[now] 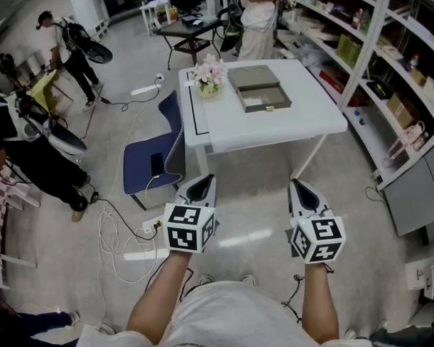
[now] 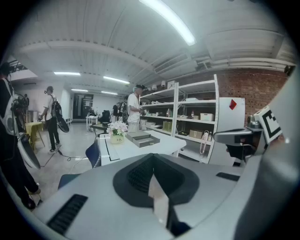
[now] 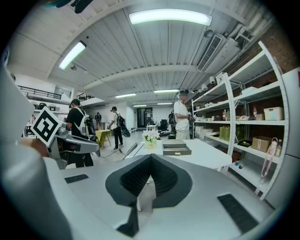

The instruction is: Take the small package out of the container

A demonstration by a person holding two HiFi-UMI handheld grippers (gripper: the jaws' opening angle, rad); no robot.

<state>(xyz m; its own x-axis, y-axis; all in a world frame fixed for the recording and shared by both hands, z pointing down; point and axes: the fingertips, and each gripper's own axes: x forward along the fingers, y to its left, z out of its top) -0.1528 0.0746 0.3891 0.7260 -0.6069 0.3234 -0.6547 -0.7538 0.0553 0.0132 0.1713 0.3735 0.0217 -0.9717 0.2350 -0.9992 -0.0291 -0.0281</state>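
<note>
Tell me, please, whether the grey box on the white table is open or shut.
Open: from above the grey box shows its rim and inside uncovered, with a flat grey cover beside it.

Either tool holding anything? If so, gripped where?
Nothing is held. The left tool and right tool both have jaws shut and empty, away from the white table and its grey container.

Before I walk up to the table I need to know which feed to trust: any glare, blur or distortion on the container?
Head view: even light, no glare on the container or table, edges bend slightly. Left gripper view: strong fisheye, dark corners, bright ceiling light, container small and far. Right gripper view: same fisheye, ceiling light washed out, container small but readable.
</note>
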